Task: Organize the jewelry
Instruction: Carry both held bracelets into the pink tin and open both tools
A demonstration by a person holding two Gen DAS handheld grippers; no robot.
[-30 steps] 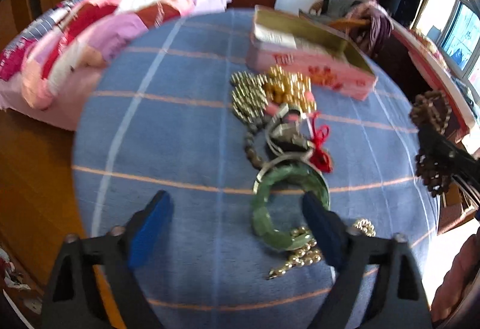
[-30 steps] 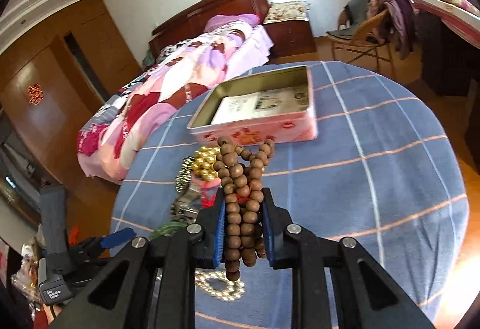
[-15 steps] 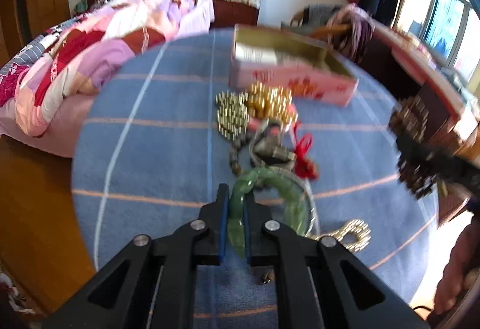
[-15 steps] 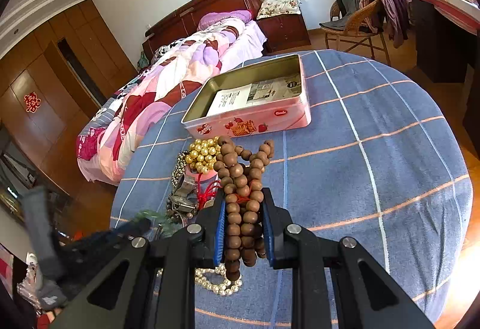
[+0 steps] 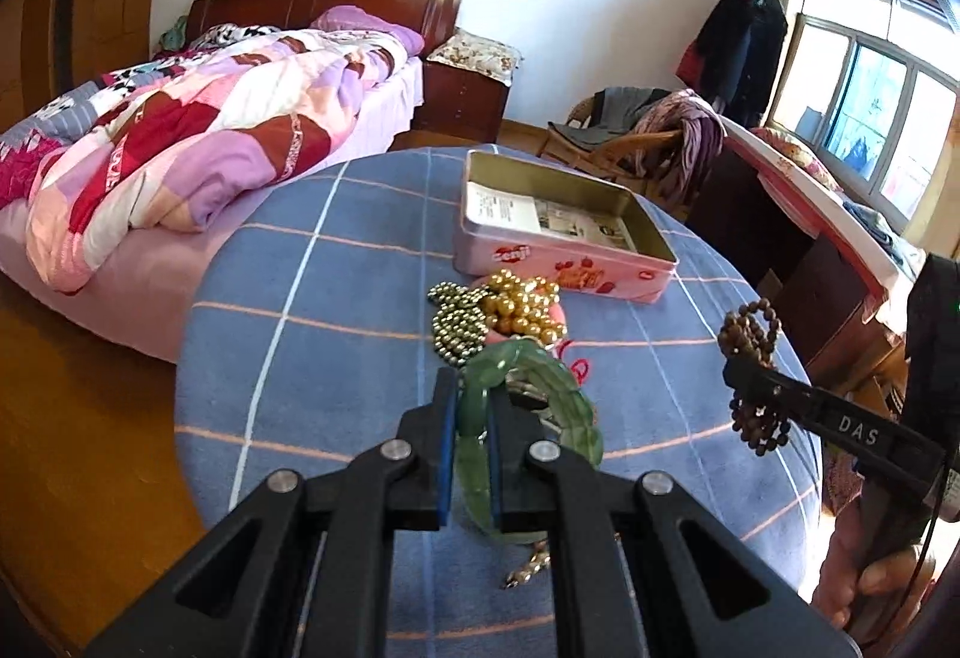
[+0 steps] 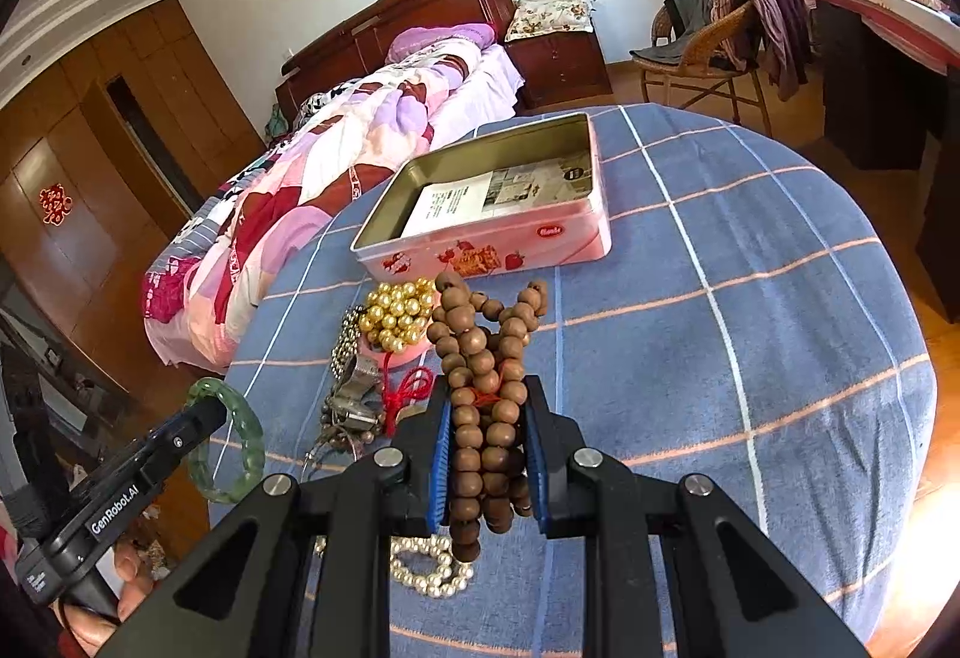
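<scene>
Pink tin [image 5: 558, 262] stood open on the blue cloth, unfilled by jewelry. Nearer than the tin, left gripper [image 5: 467, 439], jaws apart a second earlier, clamped on green bangle [image 5: 540, 376], lifted clear. Right gripper [image 6: 487, 454] kept clamped on wooden beads [image 6: 480, 358], raised before the tin. Both pieces judged ready for deposit.

left gripper [image 5: 467, 418] closed, green bangle [image 5: 540, 388] lifted

The pearl strand [image 6: 429, 568] is half hidden under the right gripper [image 6: 487, 454], and print on the tin's paper [image 6: 480, 196] is unreadable.
</scene>
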